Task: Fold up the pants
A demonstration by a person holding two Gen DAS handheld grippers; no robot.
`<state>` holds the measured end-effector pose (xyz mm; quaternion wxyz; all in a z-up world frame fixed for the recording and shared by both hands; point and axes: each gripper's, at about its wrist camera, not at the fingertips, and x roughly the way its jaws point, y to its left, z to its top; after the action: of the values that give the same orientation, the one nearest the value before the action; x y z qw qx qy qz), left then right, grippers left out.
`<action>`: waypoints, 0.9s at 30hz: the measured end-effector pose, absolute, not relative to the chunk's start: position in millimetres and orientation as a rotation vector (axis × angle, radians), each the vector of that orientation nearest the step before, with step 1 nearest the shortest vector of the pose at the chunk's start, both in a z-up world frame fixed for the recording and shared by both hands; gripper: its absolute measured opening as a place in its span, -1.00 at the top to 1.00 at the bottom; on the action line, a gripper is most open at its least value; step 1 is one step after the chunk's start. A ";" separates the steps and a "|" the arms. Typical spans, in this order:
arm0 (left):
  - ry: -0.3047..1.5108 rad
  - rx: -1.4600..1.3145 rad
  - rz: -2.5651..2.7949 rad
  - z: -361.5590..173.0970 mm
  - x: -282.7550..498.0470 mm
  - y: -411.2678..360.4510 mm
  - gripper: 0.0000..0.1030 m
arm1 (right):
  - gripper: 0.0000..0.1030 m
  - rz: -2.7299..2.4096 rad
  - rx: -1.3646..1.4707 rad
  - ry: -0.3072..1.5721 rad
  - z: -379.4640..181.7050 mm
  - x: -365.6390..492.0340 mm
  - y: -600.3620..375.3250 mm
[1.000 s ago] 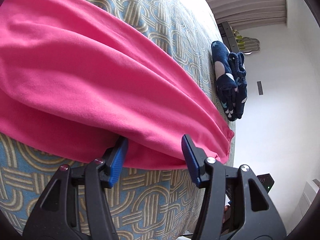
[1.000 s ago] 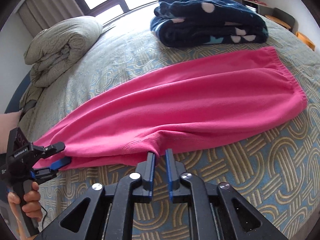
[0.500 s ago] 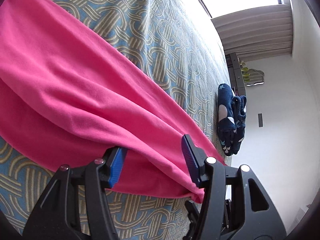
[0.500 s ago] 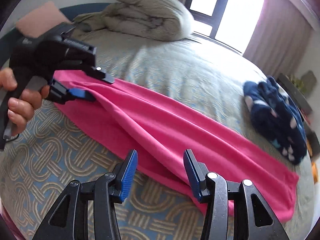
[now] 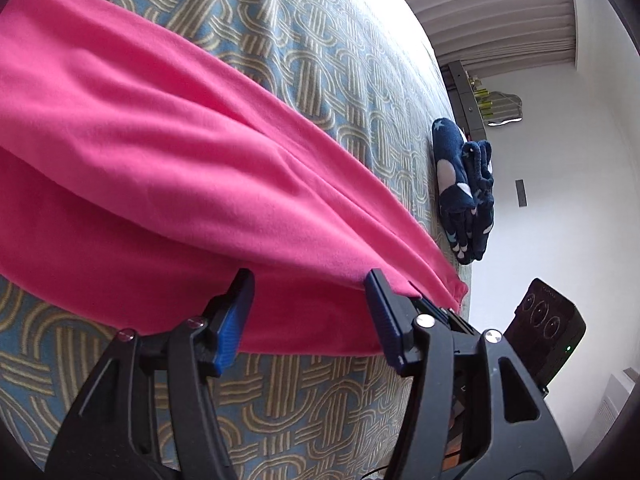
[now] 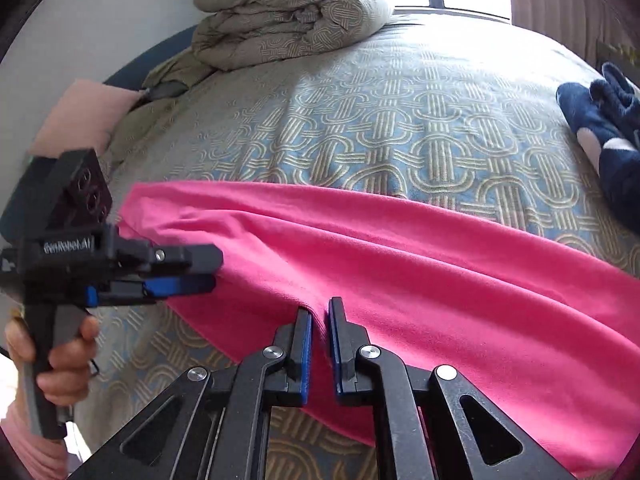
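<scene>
Grip regained on the near edge

Pants (image 6: 400,272) lie lengthwise across the patterned bedspread (image 6: 380,120) — pink, laid out long. Half a second ago our right gripper (image 6: 319,320) stood wide; now its jaws are nearly together, pinching a ridge of cloth. Left gripper (image 5: 308,308) remains spread wide at the hem, holding nothing we can confirm. Fold looks about to start — only one end is secured.
</scene>
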<state>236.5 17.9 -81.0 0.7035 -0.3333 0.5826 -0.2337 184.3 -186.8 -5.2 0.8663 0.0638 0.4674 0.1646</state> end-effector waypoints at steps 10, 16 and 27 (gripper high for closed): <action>1.216 -0.848 -0.383 -82.5 249.7 38.7 -0.15 | 0.83 0.409 -0.017 1.018 -5.9 165.1 -174.8; 1.188 -0.875 -0.304 -89.5 250.0 75.8 0.90 | 0.35 0.352 -0.036 1.005 -6.5 145.6 -187.0; 1.155 -0.883 -0.233 -95.7 251.7 97.8 0.88 | 0.15 -0.040 0.193 1.020 -30.3 90.7 -314.4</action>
<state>251.7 97.8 -95.7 0.7411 -0.4025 0.5267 -0.1065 90.7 -314.4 -30.3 0.8680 0.0920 0.4876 -0.0193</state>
